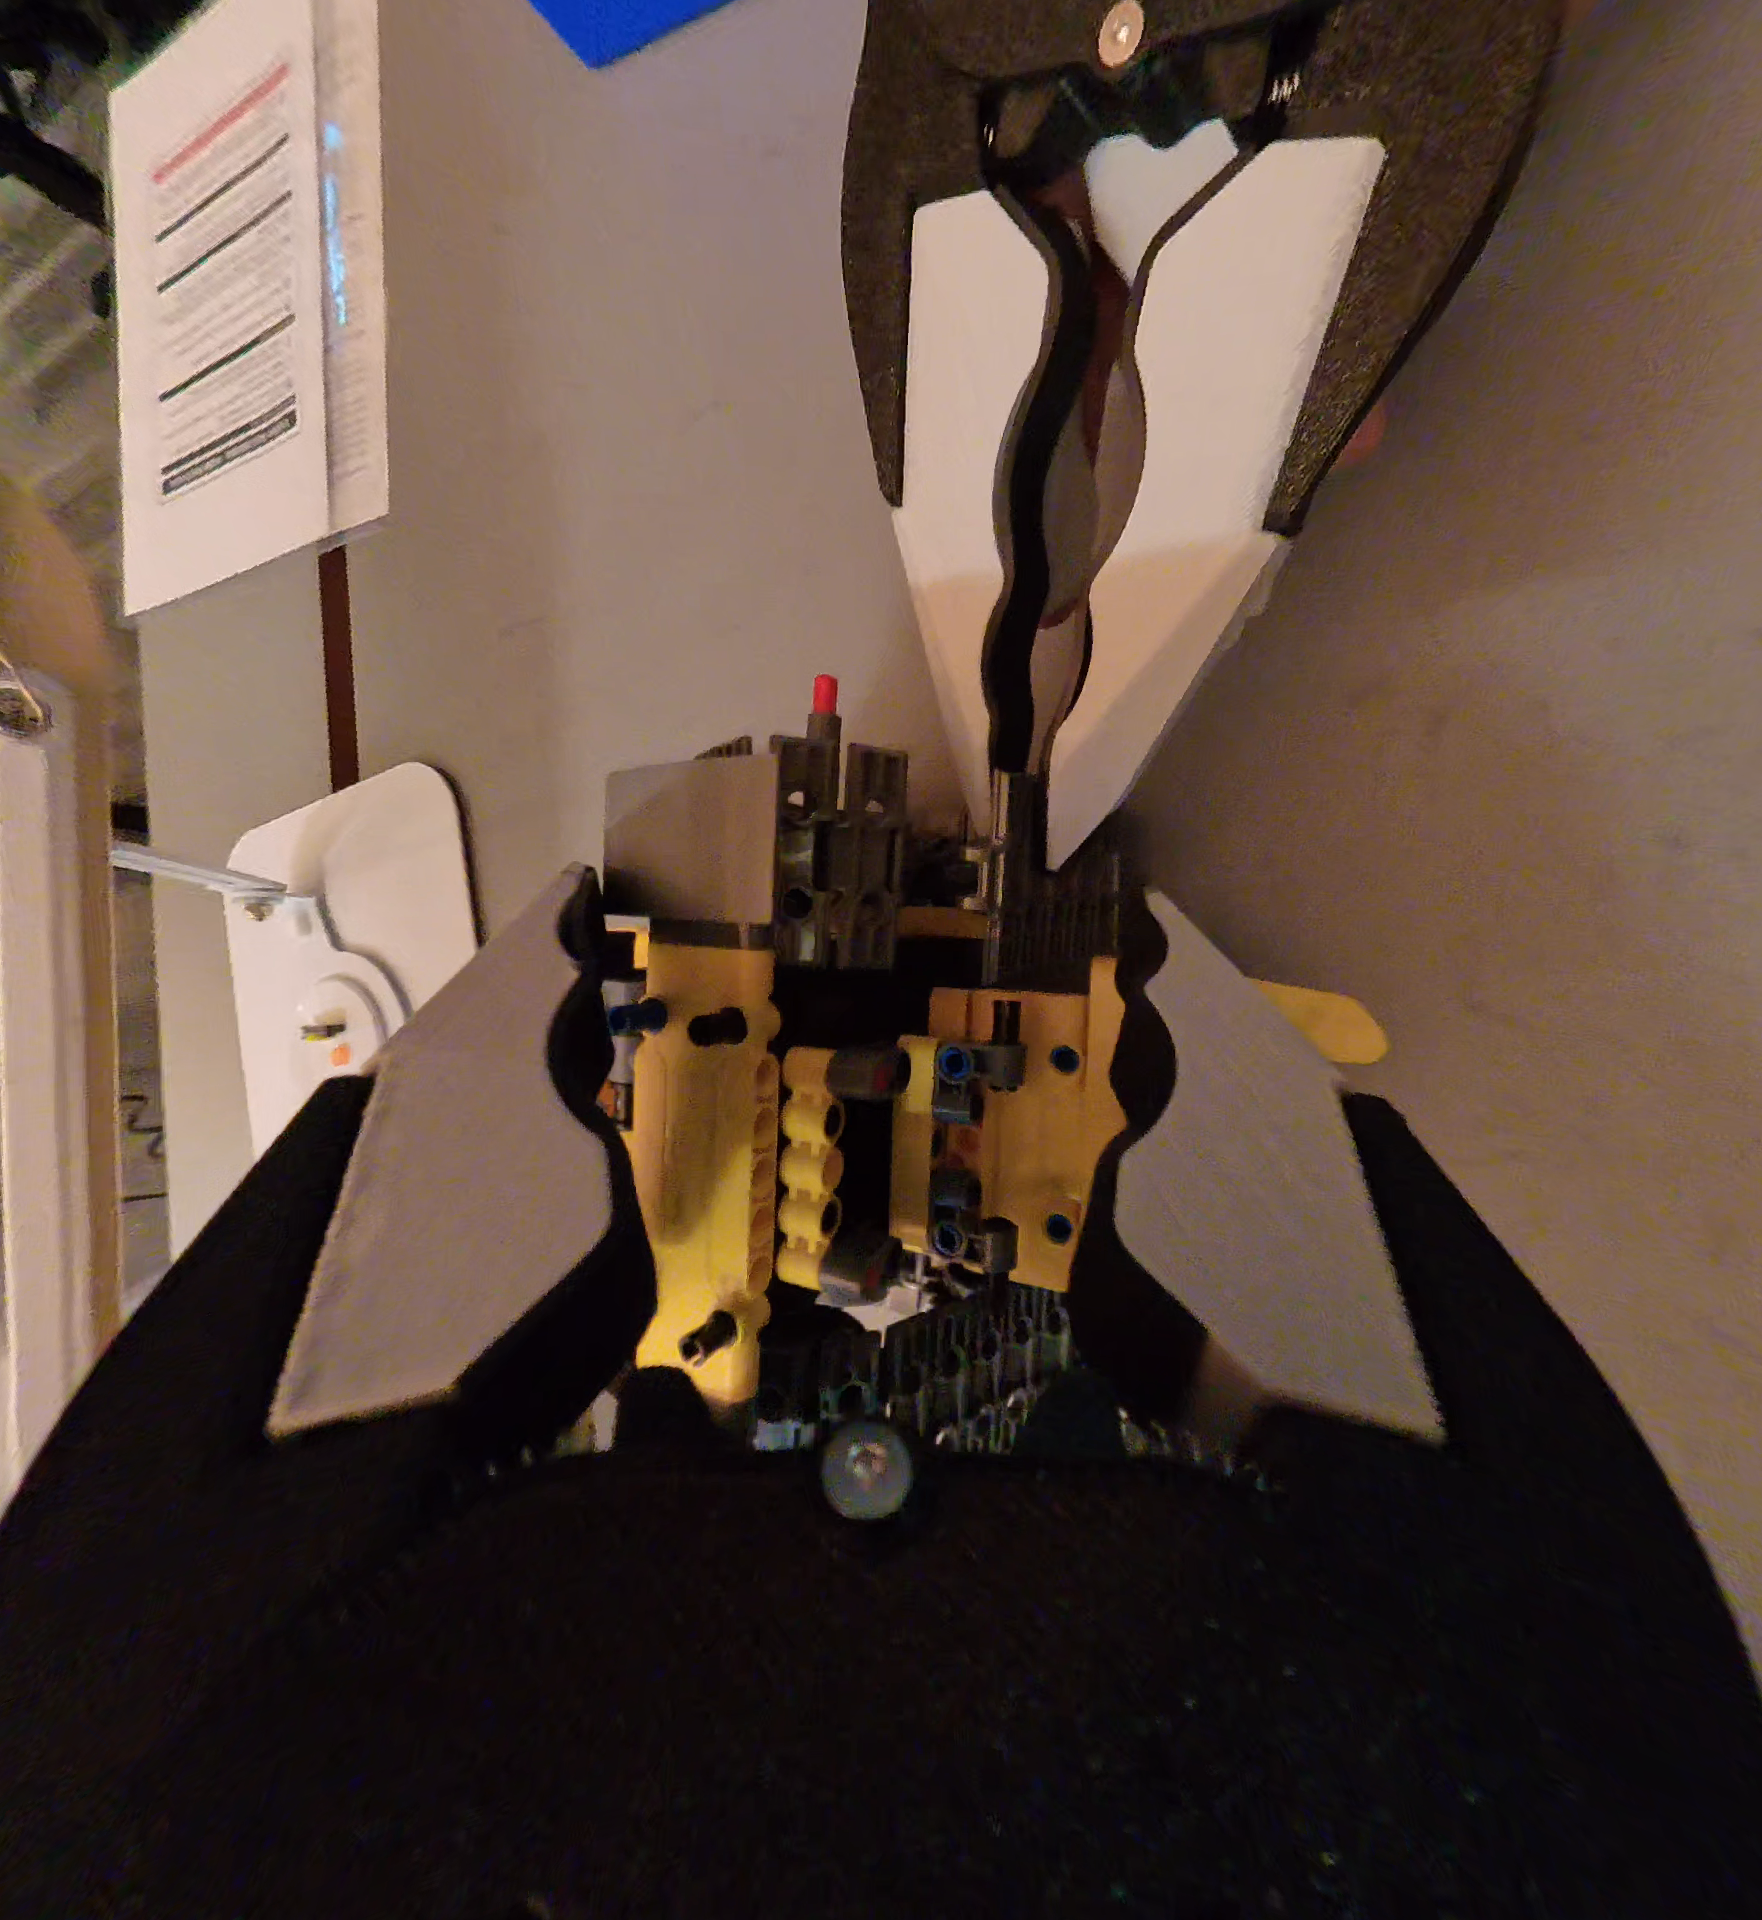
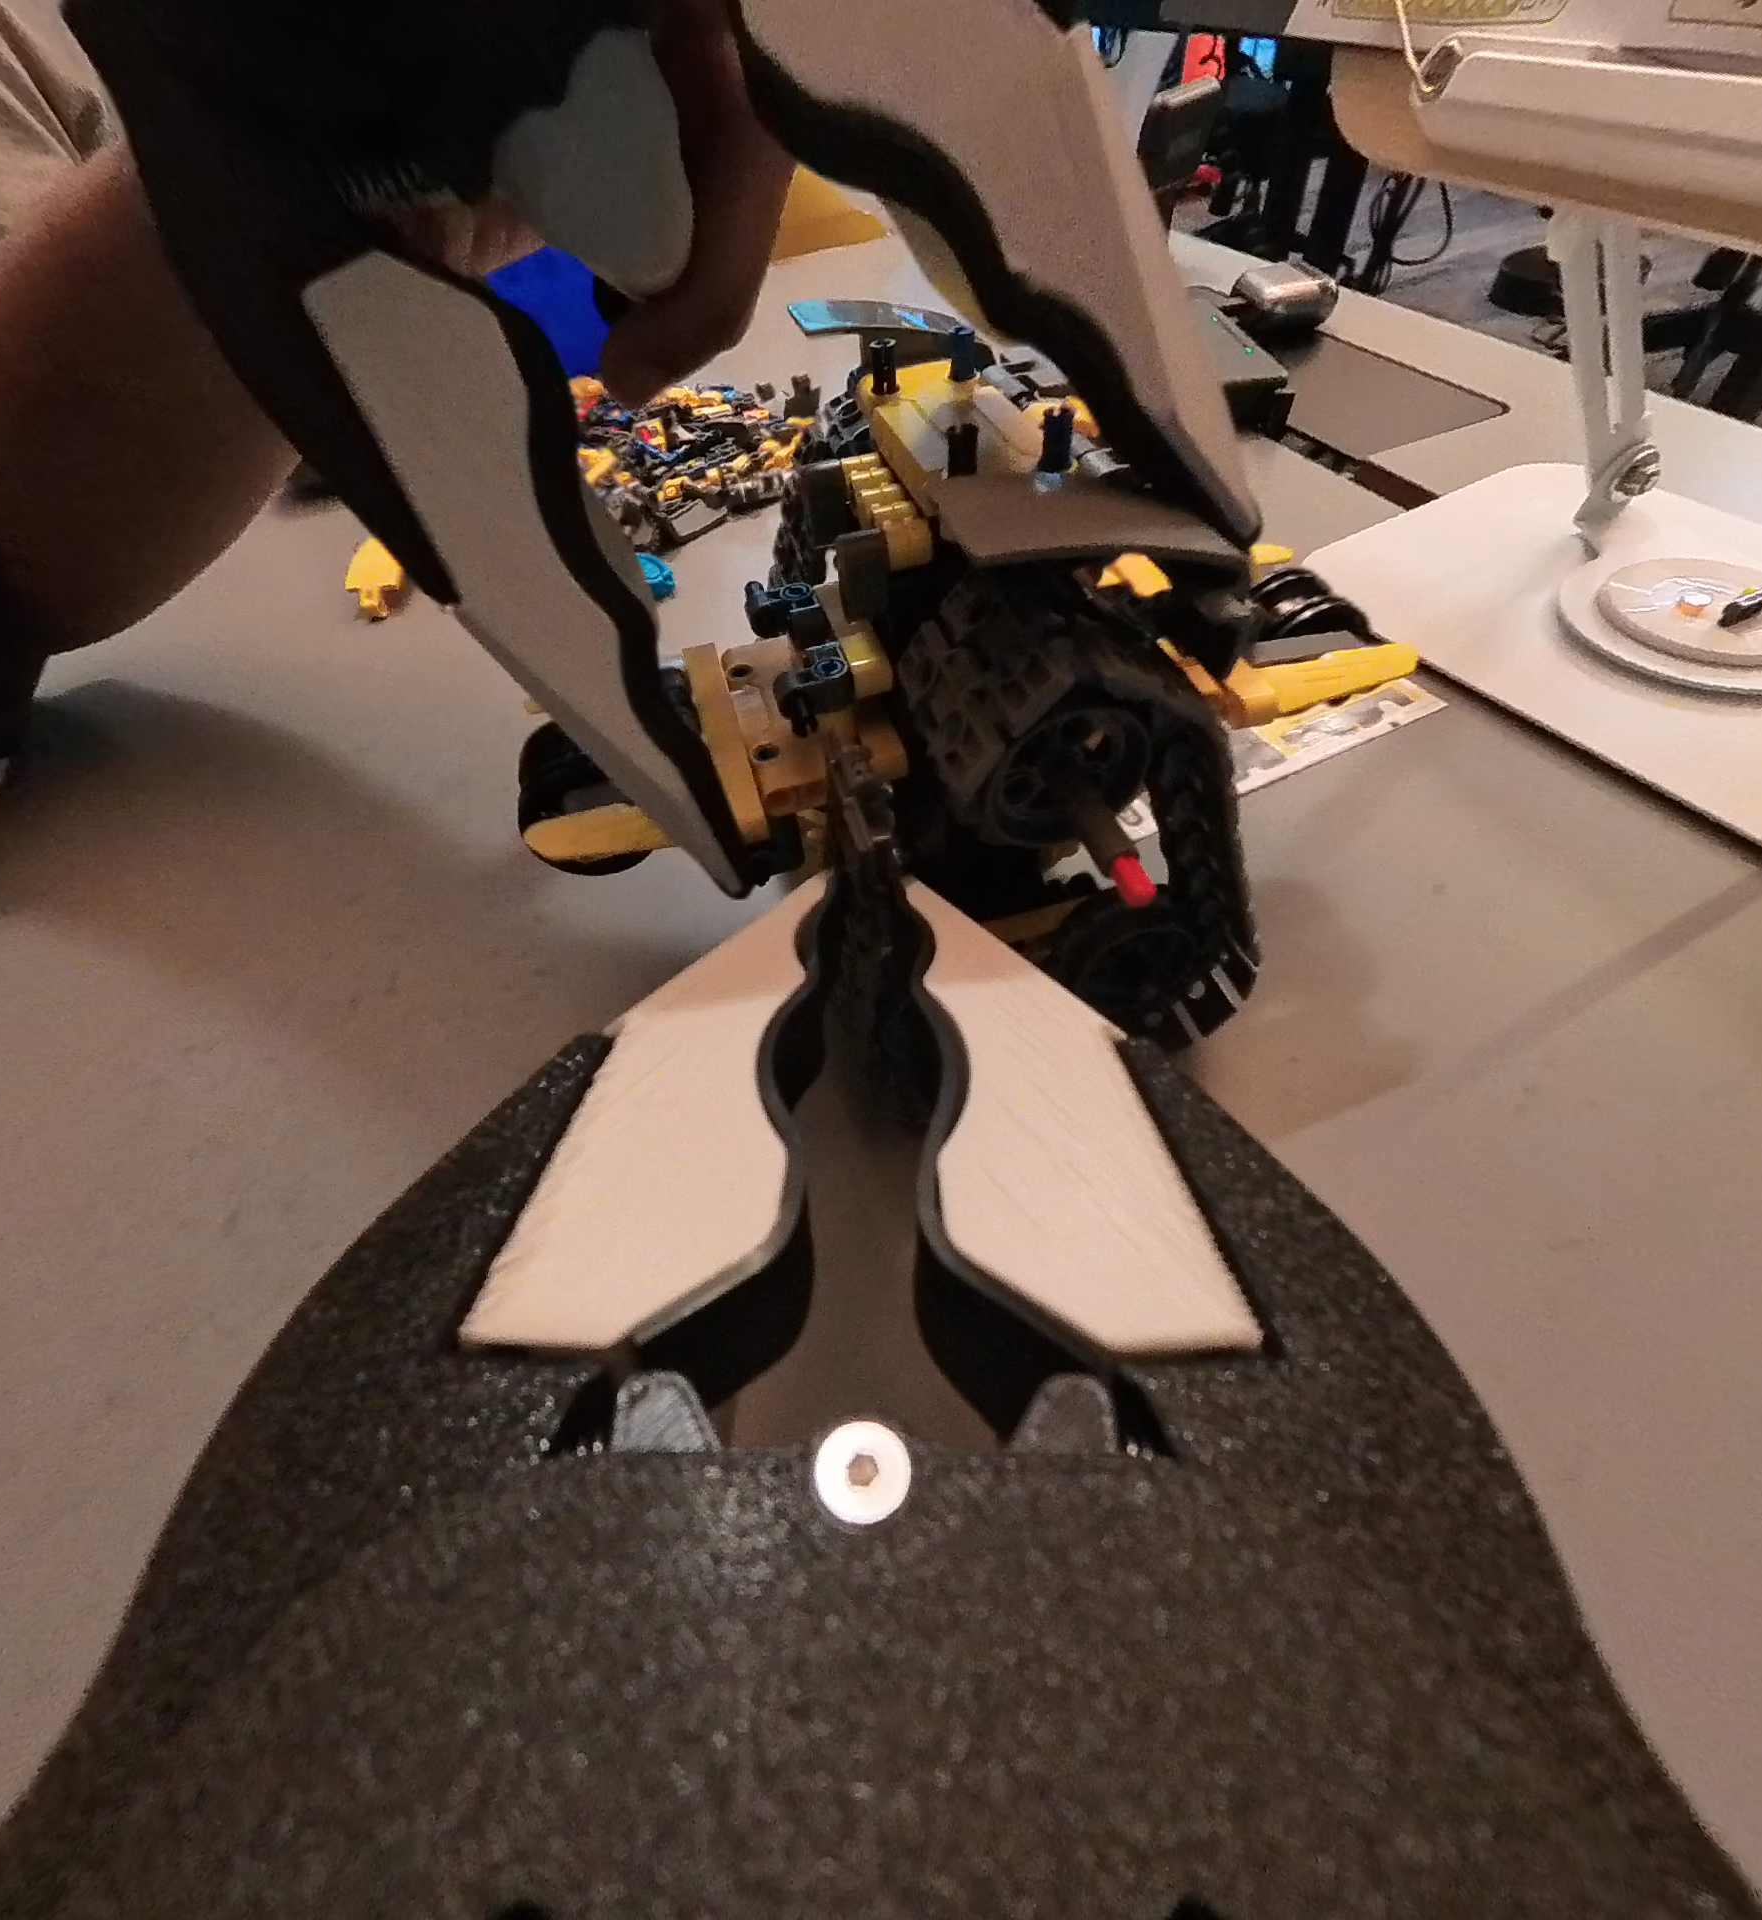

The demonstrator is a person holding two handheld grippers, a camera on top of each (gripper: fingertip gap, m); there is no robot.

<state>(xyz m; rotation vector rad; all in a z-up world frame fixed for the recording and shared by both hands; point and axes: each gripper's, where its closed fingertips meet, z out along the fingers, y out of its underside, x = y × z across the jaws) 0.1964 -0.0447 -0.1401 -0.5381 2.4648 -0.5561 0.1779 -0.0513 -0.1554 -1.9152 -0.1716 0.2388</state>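
Note:
A yellow and black brick-built vehicle model [image 1: 711,1143] with black treaded wheels and a red pin [image 1: 824,694] sits between the fingers of my left gripper [image 1: 866,935], which is shut on its body. In the right wrist view, the left gripper [image 2: 981,707] comes down from the upper left and holds the model [image 2: 1064,748] just above the grey table [image 2: 233,1039]. My right gripper [image 2: 861,914] is shut on a thin dark piece sticking out of the model's side. In the left wrist view it [image 1: 1022,831] reaches in from above.
A pile of loose yellow, black and blue pieces [image 2: 690,457] lies behind the model, with one yellow piece [image 2: 373,582] apart on the left. A printed booklet [image 2: 1324,727] and a white stand base [image 2: 1583,665] lie to the right. Paper sheets [image 1: 222,312] lie at the left.

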